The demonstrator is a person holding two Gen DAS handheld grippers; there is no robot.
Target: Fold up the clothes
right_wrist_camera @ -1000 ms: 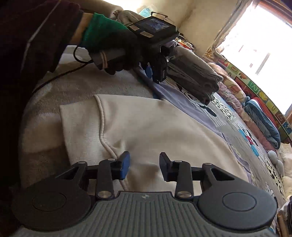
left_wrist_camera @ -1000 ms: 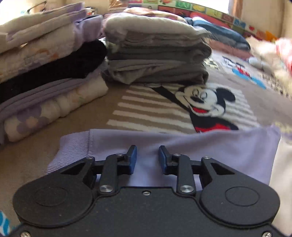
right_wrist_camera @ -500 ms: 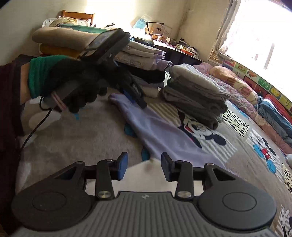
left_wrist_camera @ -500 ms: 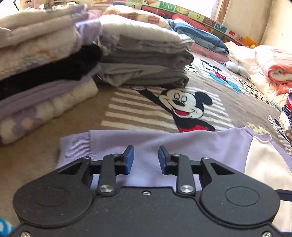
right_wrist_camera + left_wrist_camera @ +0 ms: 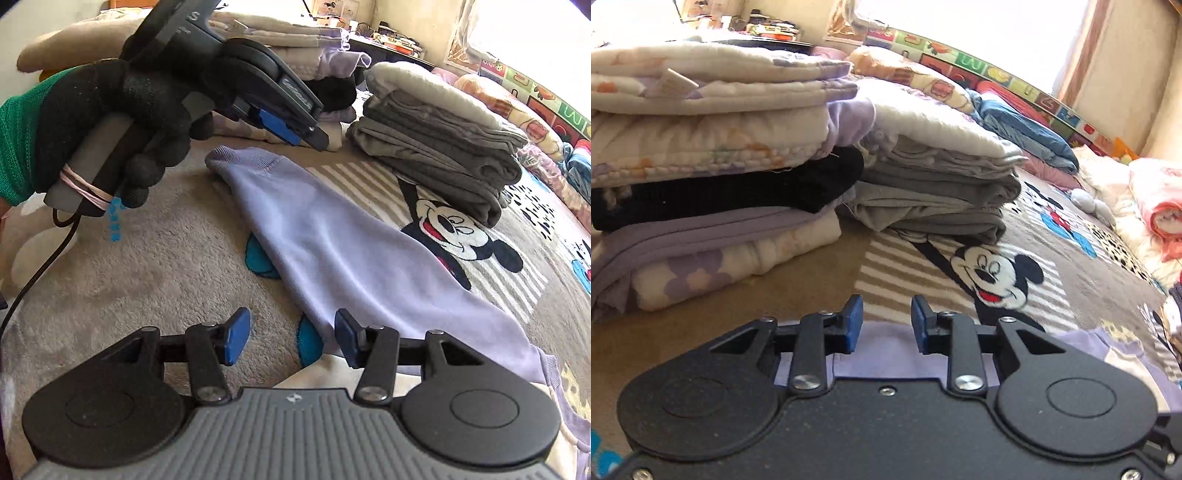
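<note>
A lilac sleeve [image 5: 332, 240] of a lilac-and-cream sweatshirt lies flat on the Mickey Mouse blanket [image 5: 461, 229], with its ribbed cuff [image 5: 240, 158] at the far end. A gloved hand holds my left gripper [image 5: 295, 134] just above that cuff. In the left wrist view the left gripper [image 5: 886, 325] is open, and the sleeve [image 5: 886, 354] shows under its fingers. My right gripper [image 5: 291, 339] is open and empty over the sleeve's shoulder end. The cream body [image 5: 314, 380] is mostly hidden below it.
Two stacks of folded clothes stand just beyond the cuff: a tall floral, black and lilac pile [image 5: 701, 147] and a grey pile [image 5: 942, 192]. More bedding and clothes [image 5: 1027, 122] lie along the far wall. A cable [image 5: 40, 266] hangs from the left handle.
The right wrist view swung from the cream body to the lilac sleeve, and its jaws opened wider. The left gripper rose and now sits over the sleeve's edge, closer to the stacks.
</note>
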